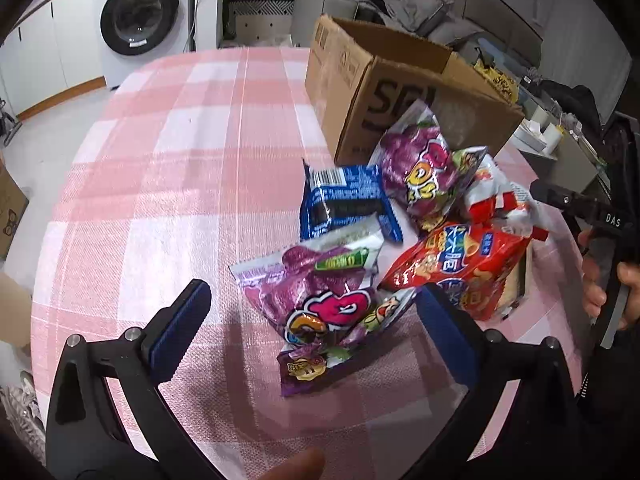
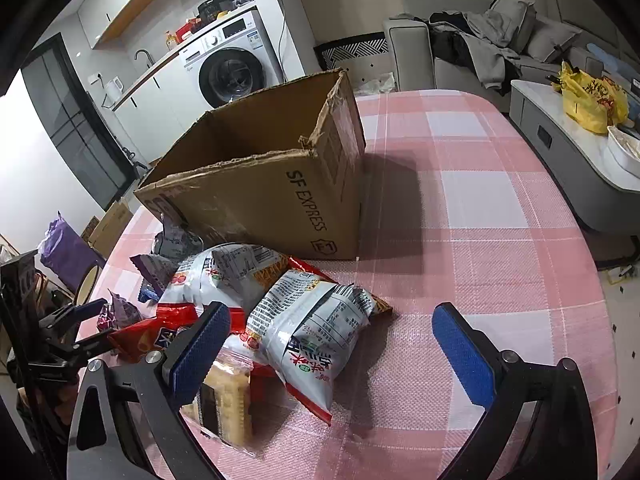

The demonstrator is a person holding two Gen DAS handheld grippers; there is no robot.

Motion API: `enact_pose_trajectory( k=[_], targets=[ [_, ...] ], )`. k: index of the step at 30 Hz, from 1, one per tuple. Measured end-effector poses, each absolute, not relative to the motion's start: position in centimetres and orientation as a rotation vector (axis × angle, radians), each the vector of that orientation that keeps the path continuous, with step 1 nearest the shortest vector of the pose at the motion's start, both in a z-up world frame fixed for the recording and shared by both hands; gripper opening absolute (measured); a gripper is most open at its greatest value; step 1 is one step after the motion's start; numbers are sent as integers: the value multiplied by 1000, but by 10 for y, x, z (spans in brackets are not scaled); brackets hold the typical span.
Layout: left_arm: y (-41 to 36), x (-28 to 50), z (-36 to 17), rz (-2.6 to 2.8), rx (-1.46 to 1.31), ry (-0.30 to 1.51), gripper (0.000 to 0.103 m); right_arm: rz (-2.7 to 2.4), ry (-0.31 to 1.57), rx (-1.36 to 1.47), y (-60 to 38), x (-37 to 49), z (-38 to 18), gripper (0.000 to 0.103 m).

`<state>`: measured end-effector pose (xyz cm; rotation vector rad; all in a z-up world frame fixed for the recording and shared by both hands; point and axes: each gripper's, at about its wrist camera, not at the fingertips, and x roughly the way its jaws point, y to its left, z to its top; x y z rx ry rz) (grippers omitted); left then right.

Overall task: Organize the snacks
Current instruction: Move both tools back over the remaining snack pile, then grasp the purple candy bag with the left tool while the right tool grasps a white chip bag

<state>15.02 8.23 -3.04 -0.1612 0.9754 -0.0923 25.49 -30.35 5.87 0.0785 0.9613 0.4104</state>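
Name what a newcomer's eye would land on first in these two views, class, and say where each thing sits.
First, the heap of bright snack bags on the pink checked tablecloth, above all the purple candy bag lying between the open left tongs. Behind the heap stands an open cardboard box, marked SF EXPRESS. The right tongs are open over a white snack bag.

One cardboard box point(image 2: 256, 184); two purple candy bags point(image 1: 320, 300); one blue packet point(image 1: 344, 200).

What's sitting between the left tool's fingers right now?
In the left wrist view, the left tool is open, with a purple candy bag lying on the checked tablecloth between its fingers, not yet gripped.
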Motion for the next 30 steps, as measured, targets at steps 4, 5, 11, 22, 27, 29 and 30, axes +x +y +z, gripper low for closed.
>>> enact_pose_trajectory(
  k=[4,5,11,22,27,29,30],
  targets=[
    [82,154,-39,-106,-174,1013,101,411,971,85,-304,257,55,103],
    [81,154,-42,-114,-173,1026,99,411,974,88,-305,258,53,103],
    [73,157,-51,-141,-129,1062,73,412,1005,101,-305,263,43,103],
    [66,151,-48,-197,-143,980,48,425,1009,183,-308,274,29,102],
    [67,149,-43,-208,-160,949,44,442,1023,269,-315,279,24,94],
    [67,149,-42,-209,-164,945,44,445,1020,268,-315,279,25,88],
    [67,150,-42,-209,-164,946,44,446,1020,266,-314,279,26,88]
  ],
)
